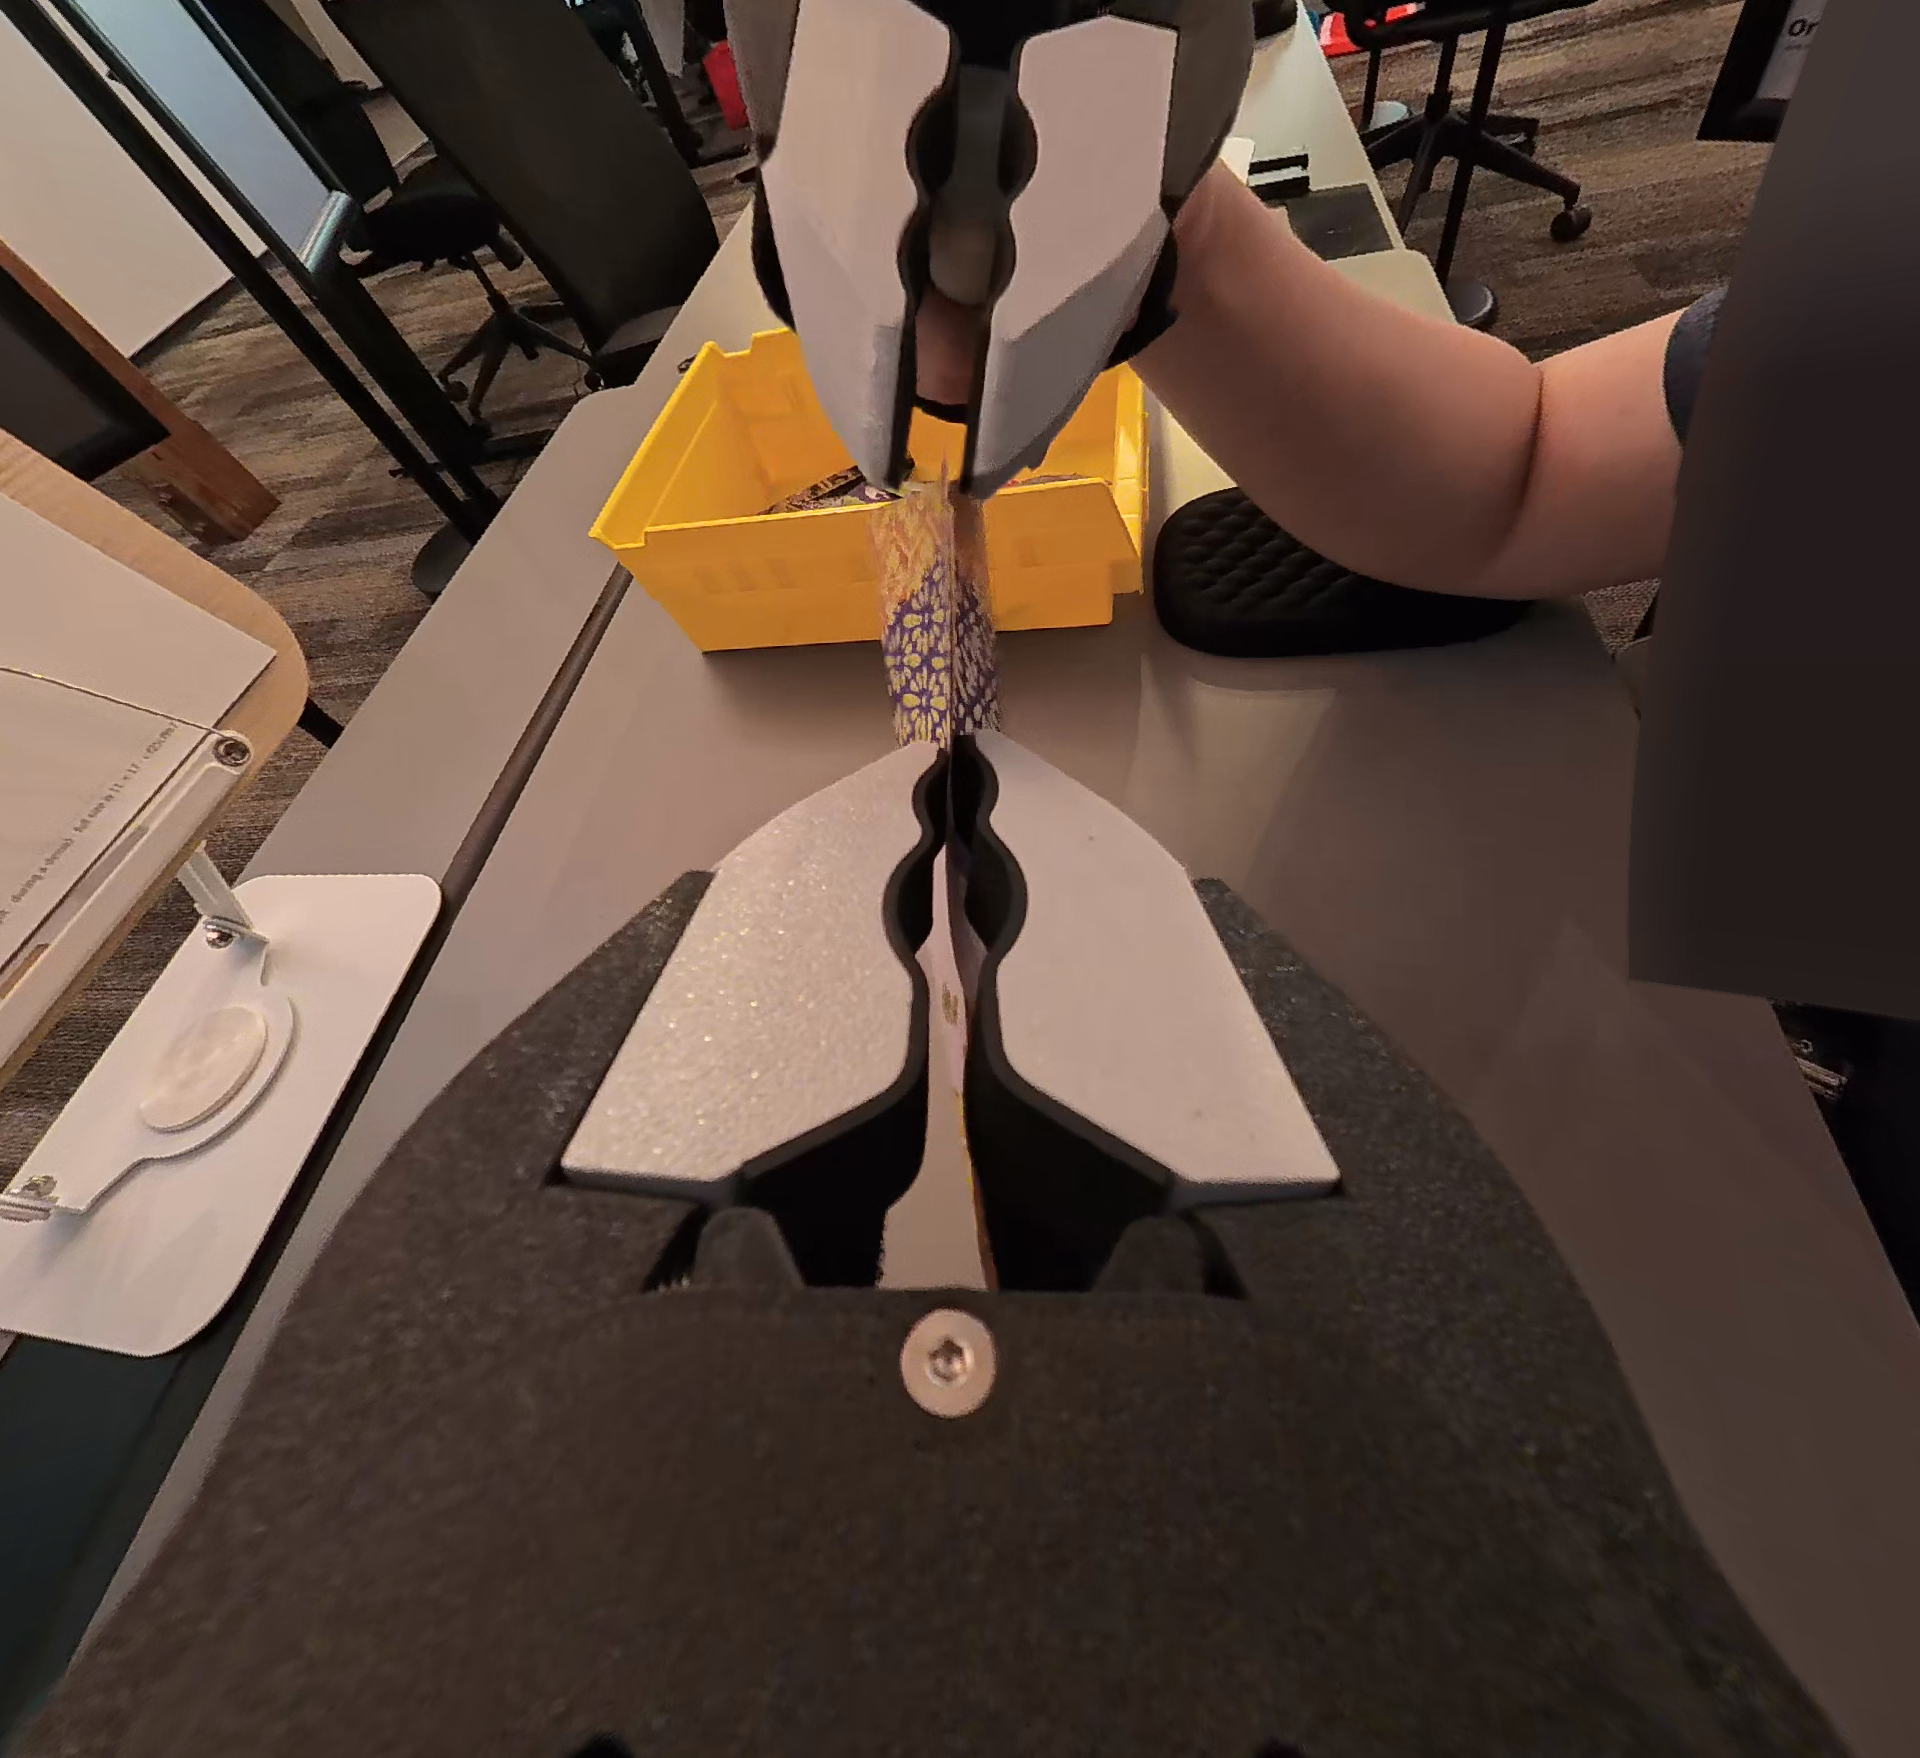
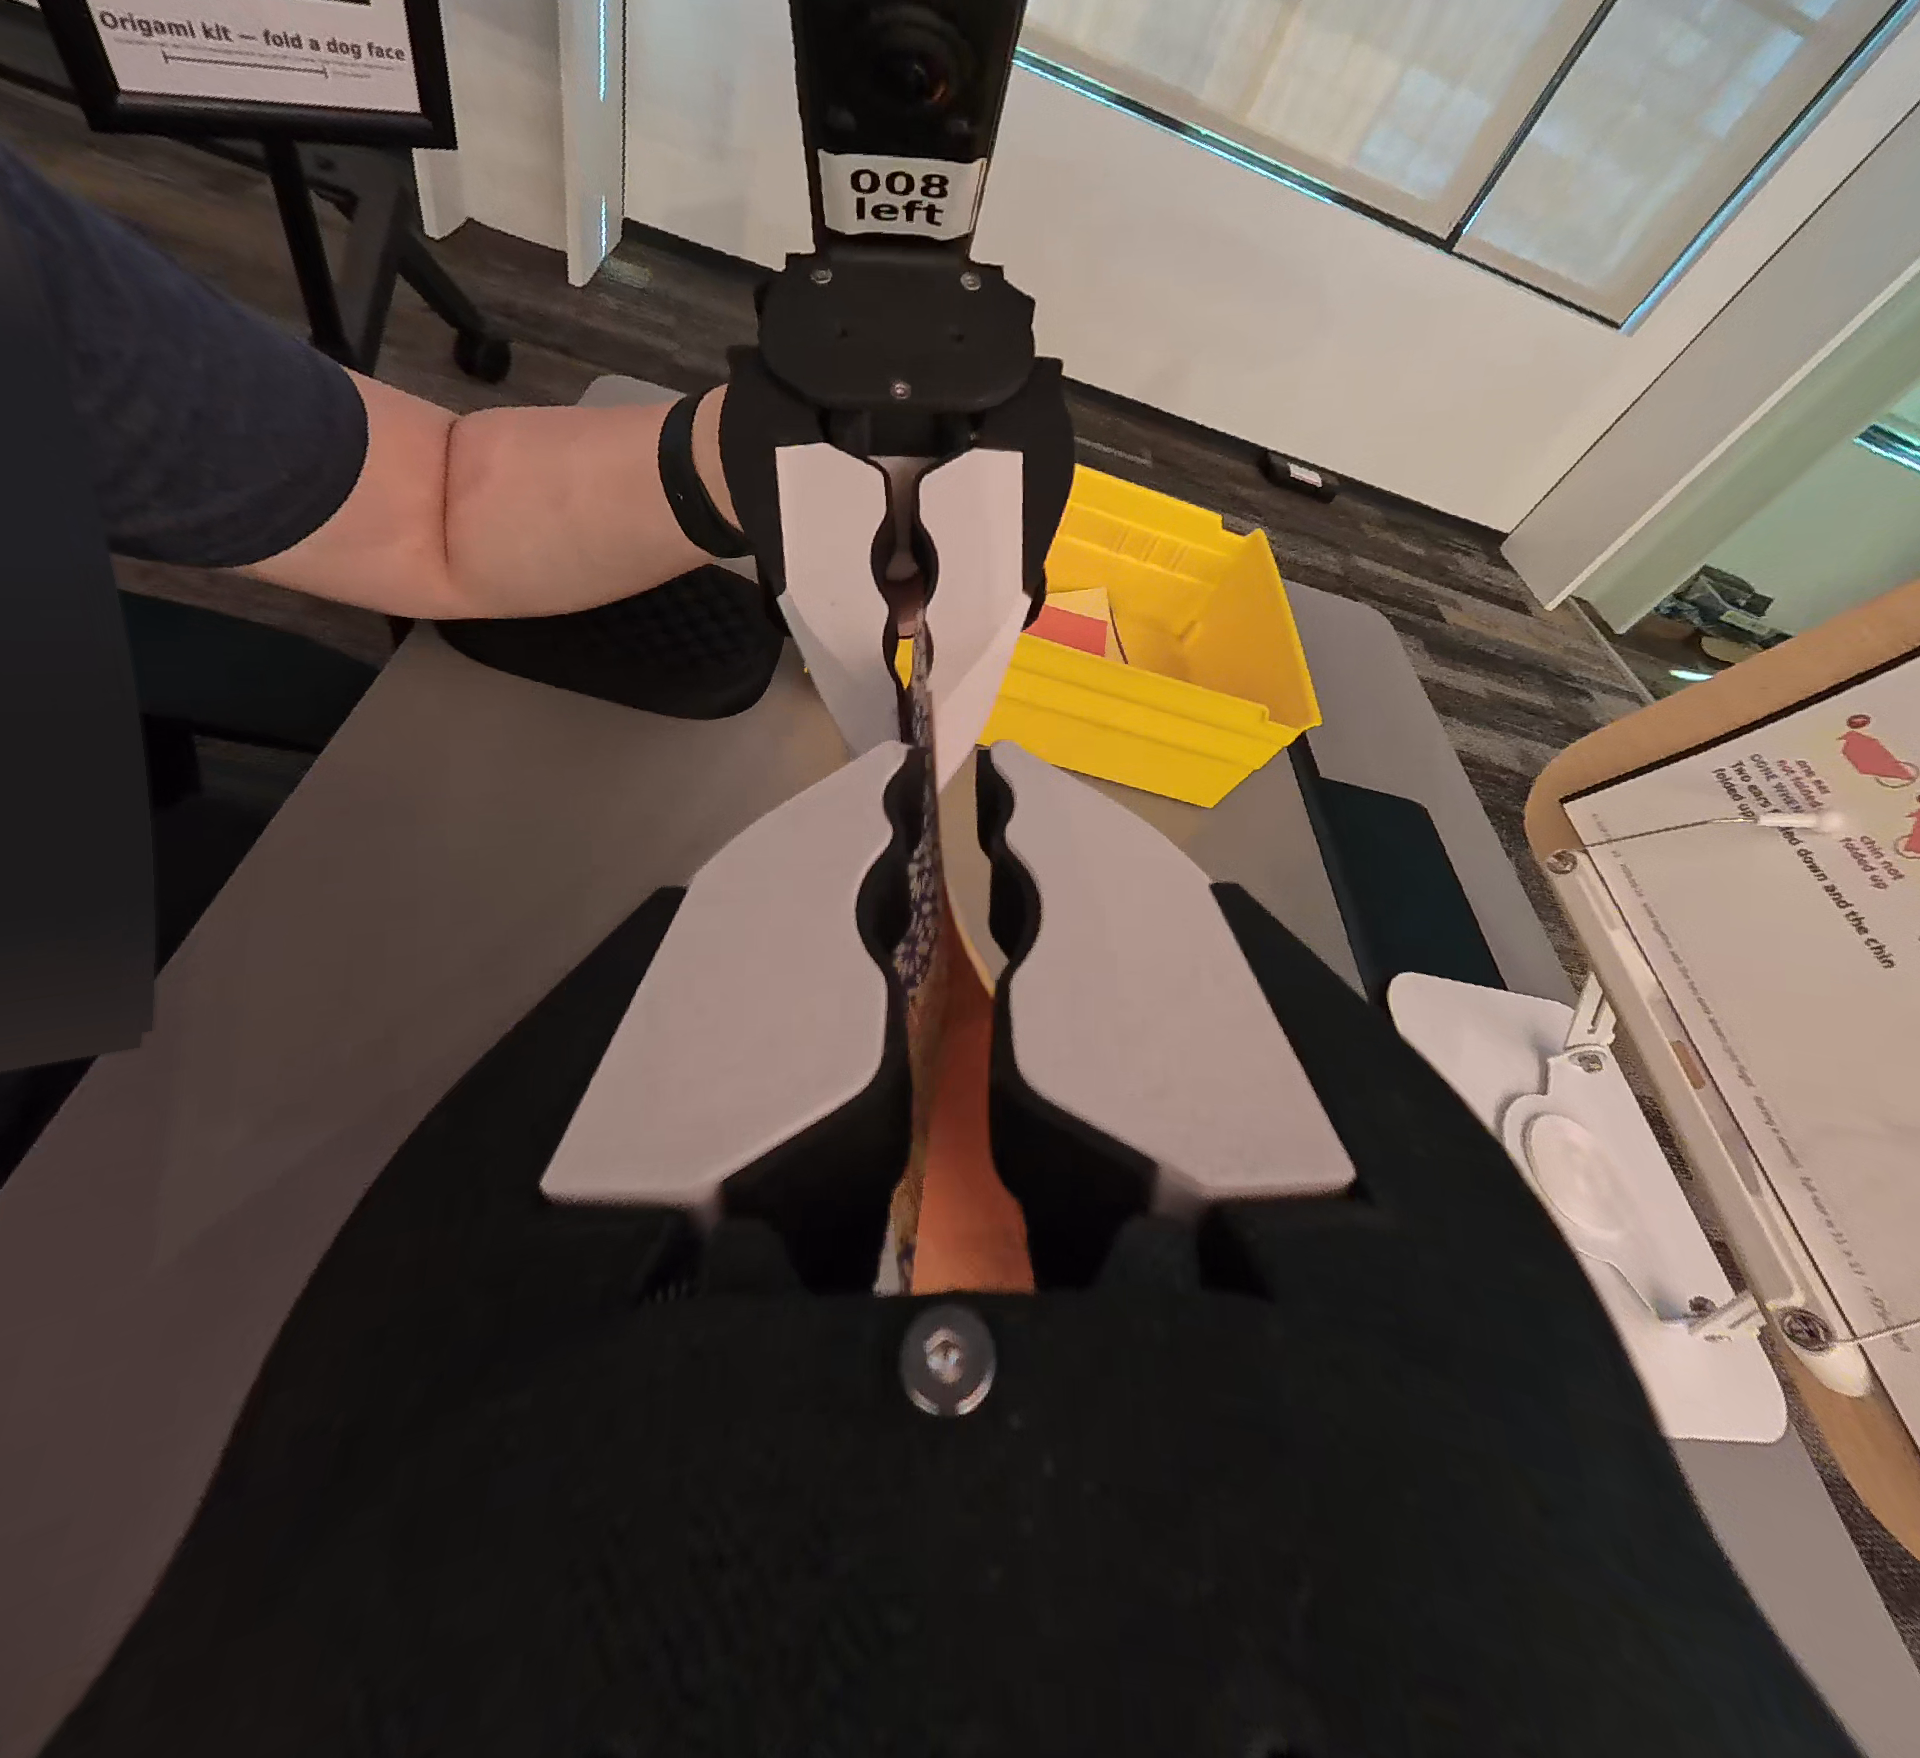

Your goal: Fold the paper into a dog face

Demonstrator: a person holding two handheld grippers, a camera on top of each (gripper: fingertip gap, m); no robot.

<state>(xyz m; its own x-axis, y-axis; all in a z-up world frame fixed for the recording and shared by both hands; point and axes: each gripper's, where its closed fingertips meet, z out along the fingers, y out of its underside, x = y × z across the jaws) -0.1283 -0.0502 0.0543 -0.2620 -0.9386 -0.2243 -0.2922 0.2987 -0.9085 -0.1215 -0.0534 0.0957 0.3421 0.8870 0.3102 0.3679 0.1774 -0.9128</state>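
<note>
A folded patterned paper (image 1: pixel 940 638), purple, yellow and orange, hangs edge-on in the air above the grey table (image 1: pixel 1299 825), stretched between both grippers. My left gripper (image 1: pixel 951 752) is shut on its near end. My right gripper (image 1: pixel 935 477) faces it from the far side, its jaws a little apart around the paper's far end. In the right wrist view, the paper (image 2: pixel 930 939) runs between the fingers of my right gripper (image 2: pixel 948 752) and leans on the left finger, with a gap to the right one. The left gripper (image 2: pixel 914 721) pinches the paper just beyond.
A yellow bin (image 1: pixel 748 565) holding more paper stands on the table behind the grippers, also in the right wrist view (image 2: pixel 1143 721). A black padded rest (image 1: pixel 1299 586) lies beside it. An instruction sheet on a stand (image 2: pixel 1766 929) with a white base (image 1: pixel 260 1085) stands at the table's side. Office chairs stand beyond. The tips of one gripper are about 4 cm away from the tips of the other.
</note>
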